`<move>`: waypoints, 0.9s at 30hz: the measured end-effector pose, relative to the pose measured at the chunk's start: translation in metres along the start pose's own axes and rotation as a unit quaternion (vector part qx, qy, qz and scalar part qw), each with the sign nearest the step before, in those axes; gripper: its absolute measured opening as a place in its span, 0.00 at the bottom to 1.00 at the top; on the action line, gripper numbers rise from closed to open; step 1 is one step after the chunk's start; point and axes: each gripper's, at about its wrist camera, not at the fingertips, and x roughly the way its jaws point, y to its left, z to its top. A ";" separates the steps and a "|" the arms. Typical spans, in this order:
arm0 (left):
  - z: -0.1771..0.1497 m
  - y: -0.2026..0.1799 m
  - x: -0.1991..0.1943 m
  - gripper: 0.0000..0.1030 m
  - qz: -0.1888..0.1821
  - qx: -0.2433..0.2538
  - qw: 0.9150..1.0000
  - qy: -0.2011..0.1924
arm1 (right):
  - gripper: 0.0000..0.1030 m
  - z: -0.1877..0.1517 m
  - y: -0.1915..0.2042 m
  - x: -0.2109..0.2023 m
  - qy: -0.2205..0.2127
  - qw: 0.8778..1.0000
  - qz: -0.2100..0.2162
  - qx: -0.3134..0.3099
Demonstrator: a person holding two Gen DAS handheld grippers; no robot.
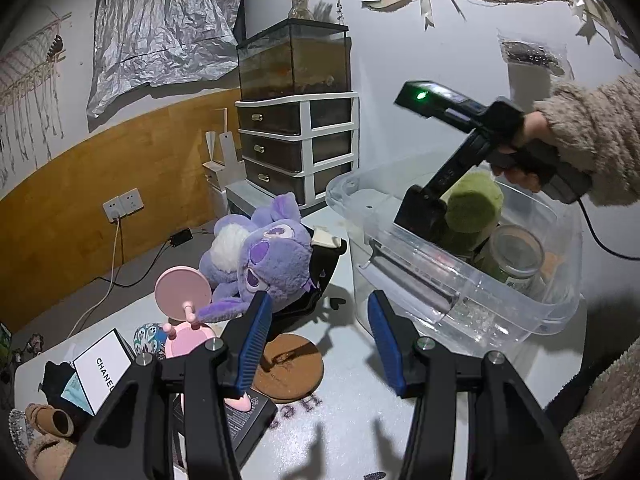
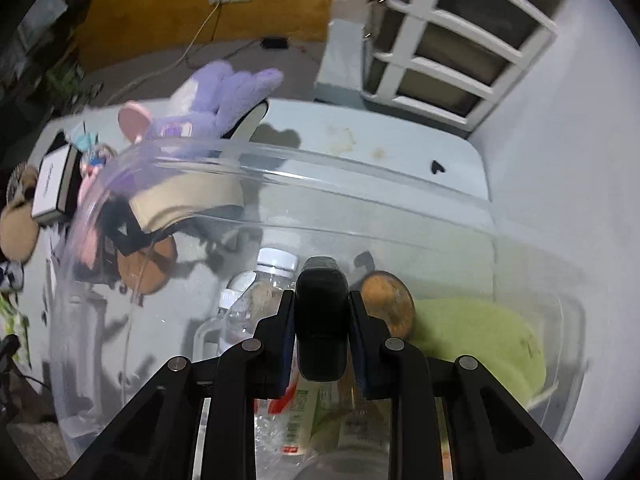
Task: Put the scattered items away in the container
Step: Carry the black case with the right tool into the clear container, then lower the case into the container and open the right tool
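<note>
A clear plastic bin (image 1: 400,276) stands on the table at the right. My right gripper (image 2: 322,312) is shut on a black rounded object (image 2: 322,328) and holds it inside the bin (image 2: 320,168), above a clear bottle (image 2: 256,296), a brown-lidded jar (image 2: 388,300) and a green plush (image 2: 480,332). From the left wrist view the right gripper (image 1: 420,212) reaches down into the bin beside the green plush (image 1: 476,208) and the jar (image 1: 516,252). My left gripper (image 1: 316,332) is open and empty above the table, left of the bin.
On the table lie a purple plush (image 1: 260,256), a pink mirror (image 1: 182,292), a brown cork coaster (image 1: 288,368), a white Chanel box (image 1: 102,372), a black battery pack (image 1: 248,416) and tan slippers (image 1: 48,428). A drawer unit (image 1: 296,144) with a glass tank stands behind.
</note>
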 end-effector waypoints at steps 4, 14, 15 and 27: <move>-0.002 0.001 0.001 0.48 0.002 -0.003 1.000 0.003 | 0.24 0.003 0.003 0.023 0.022 1.000 0.006 -0.019; -0.004 -0.003 0.007 0.48 0.002 0.002 1.000 0.015 | 0.24 0.005 -0.001 0.046 0.047 0.998 0.031 -0.012; -0.004 -0.003 0.007 0.48 0.001 0.002 1.000 0.015 | 0.24 0.005 -0.002 0.045 0.045 0.998 0.031 -0.010; -0.001 -0.009 0.002 0.48 -0.003 0.003 1.000 0.012 | 0.28 0.000 -0.029 -0.033 -0.050 0.997 0.037 0.051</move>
